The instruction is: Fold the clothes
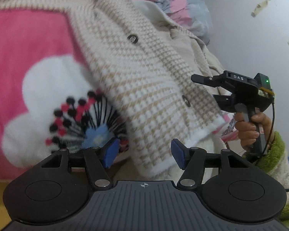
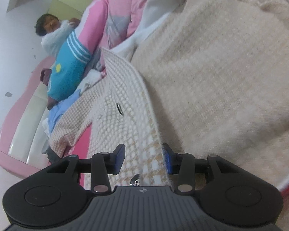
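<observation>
The left gripper (image 1: 142, 152) stands wide open, its blue pads (image 1: 110, 152) apart, the cardigan (image 1: 144, 80) hem hanging between them and filling 12 to 3 o'clock. A pink sweater (image 1: 28, 48) (white flower motif) lies at 9 o'clock. The right gripper (image 2: 143, 158) is clamped on the cardigan's buttoned edge (image 2: 136, 127); a button (image 2: 119, 108) shows above. A person (image 2: 63, 57) lies at 10 o'clock.

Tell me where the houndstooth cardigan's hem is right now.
In the left wrist view the white hem of the houndstooth cardigan hangs just above the open left claw, over the pink flower blanket, left of the right claw.
</observation>
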`<state>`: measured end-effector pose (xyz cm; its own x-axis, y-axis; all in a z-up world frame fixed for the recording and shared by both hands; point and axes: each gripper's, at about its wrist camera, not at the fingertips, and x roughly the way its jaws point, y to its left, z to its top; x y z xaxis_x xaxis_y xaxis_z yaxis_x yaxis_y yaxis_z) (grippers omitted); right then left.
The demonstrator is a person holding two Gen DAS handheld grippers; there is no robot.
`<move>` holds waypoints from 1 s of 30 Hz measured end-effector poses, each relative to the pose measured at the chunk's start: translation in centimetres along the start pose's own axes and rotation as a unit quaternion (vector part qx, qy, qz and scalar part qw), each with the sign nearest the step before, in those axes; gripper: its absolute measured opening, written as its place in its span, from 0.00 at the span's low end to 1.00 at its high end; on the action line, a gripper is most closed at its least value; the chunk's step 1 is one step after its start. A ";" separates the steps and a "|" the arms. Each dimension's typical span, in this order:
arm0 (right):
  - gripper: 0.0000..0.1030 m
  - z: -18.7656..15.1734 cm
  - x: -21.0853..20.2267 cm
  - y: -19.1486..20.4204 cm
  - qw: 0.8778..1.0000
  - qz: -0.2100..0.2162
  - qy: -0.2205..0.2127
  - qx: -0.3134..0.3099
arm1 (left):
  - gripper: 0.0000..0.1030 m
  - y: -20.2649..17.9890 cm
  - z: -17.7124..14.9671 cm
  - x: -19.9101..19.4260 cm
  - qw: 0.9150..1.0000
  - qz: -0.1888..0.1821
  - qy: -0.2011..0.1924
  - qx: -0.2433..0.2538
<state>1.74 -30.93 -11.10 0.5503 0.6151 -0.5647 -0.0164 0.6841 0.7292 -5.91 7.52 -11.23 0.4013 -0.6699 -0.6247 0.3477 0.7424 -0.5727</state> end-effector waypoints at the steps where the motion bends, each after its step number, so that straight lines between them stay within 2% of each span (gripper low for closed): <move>1: 0.37 0.1 0.3 0.1 1.000 -0.005 0.003 -0.004 | 0.58 0.1 0.0 0.4 1.000 -0.004 0.002 -0.004; 2: 0.35 0.1 0.5 0.2 1.000 -0.010 0.005 -0.009 | 0.58 0.3 0.0 0.8 1.000 -0.008 0.005 -0.008; 3: 0.29 0.2 0.7 0.4 1.000 -0.015 0.004 -0.015 | 0.58 0.4 0.0 1.3 1.000 -0.012 0.007 -0.012; 4: 0.16 0.2 0.7 0.6 1.000 -0.017 0.001 -0.023 | 0.58 0.6 0.1 1.7 1.000 -0.016 0.010 -0.016; 6: 0.07 0.5 0.6 1.3 0.999 -0.017 -0.008 -0.035 | 0.58 0.8 0.1 2.5 0.999 -0.024 0.015 -0.025; 12: 0.05 2.2 -0.8 4.1 0.991 -0.010 -0.071 -0.109 | 0.58 1.5 0.5 3.8 0.997 -0.050 0.023 -0.057; 15: 0.05 2.4 0.2 3.2 0.988 -0.028 -0.069 -0.136 | 0.58 1.8 0.5 4.0 0.995 -0.055 0.026 -0.077; 18: 0.05 1.7 1.4 1.2 0.990 -0.049 -0.048 -0.126 | 0.58 1.4 0.3 4.2 0.994 -0.061 0.025 -0.090; 22: 0.05 1.6 1.0 -1.2 0.995 -0.010 -0.058 -0.086 | 0.54 0.2 0.3 5.0 0.995 -0.055 0.019 -0.081; 25: 0.05 1.5 1.2 -1.6 0.995 -0.008 -0.057 -0.084 | 0.23 -0.5 0.6 5.7 0.996 -0.038 0.011 -0.086; 26: 0.05 1.4 1.1 -1.5 0.995 -0.006 -0.059 -0.087 | 0.06 -0.6 0.8 5.5 0.996 -0.033 0.010 -0.085; 30: 0.05 1.1 -0.2 -0.8 0.991 0.010 -0.079 -0.108 | 0.03 -1.6 1.3 3.3 0.998 -0.036 -0.006 -0.054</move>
<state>2.55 -32.04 -11.12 0.6723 0.5713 -0.4708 -0.1979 0.7515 0.6294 -4.03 4.14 -11.70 0.3888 -0.7210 -0.5736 0.2833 0.6860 -0.6702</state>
